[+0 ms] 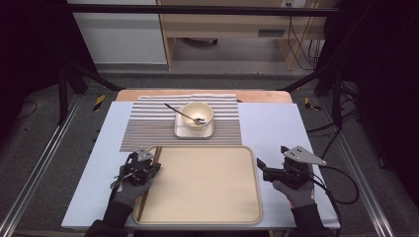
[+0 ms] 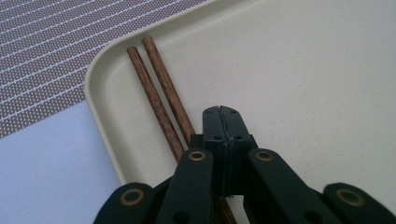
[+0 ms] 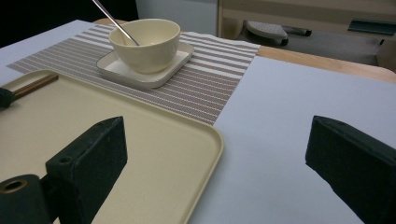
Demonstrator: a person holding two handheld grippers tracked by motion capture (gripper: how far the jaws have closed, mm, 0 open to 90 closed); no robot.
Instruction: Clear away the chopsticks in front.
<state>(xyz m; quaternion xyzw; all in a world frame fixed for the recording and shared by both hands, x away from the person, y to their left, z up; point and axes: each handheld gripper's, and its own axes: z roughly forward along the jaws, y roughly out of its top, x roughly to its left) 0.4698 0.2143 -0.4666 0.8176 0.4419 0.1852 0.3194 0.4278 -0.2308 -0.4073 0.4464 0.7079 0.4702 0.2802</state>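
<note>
A beige tray (image 1: 207, 187) lies at the table's near middle. Two brown wooden chopsticks (image 1: 143, 202) rest side by side along its left inner edge. My left gripper (image 1: 152, 167) hangs low over that edge; in the left gripper view its jaws (image 2: 220, 112) are shut, pad against pad, with the chopsticks (image 2: 156, 88) passing to the left of and beneath them. My right gripper (image 1: 271, 157) sits just off the tray's right rim, open, nothing between its jaws (image 3: 215, 135). Its view takes in the tray (image 3: 154, 135) and the chopstick ends (image 3: 35, 85).
Beyond the tray, a striped placemat (image 1: 148, 128) carries a square cream plate (image 1: 190, 132) with a cream bowl (image 1: 196, 114) on it; a metal spoon (image 1: 178, 111) leans in the bowl. A pale sheet (image 1: 276, 123) covers the table.
</note>
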